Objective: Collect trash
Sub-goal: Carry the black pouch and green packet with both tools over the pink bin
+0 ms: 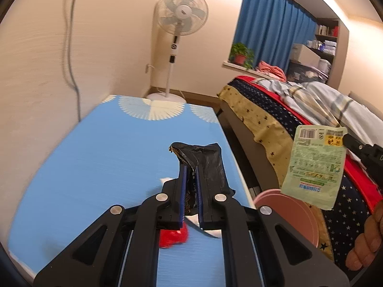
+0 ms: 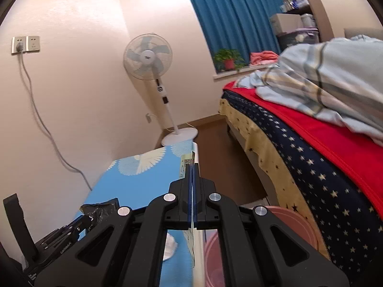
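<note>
Gripping black wrapper, green label barcoded, text unreadable

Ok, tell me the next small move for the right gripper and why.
Probably lower the right gripper toward the pink bin and open. It is shut on the green wrapper, which hangs just above the bin's rim beside the blue table. The left gripper holds a black wrapper.

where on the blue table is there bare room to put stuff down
The blue table is bare across its far half, between the wall and the bed-side edge up to the fan-pattern end, and along the wall side. It is crowded near the left gripper, which holds a black wrapper: red trash and white scraps lie beneath.
</note>
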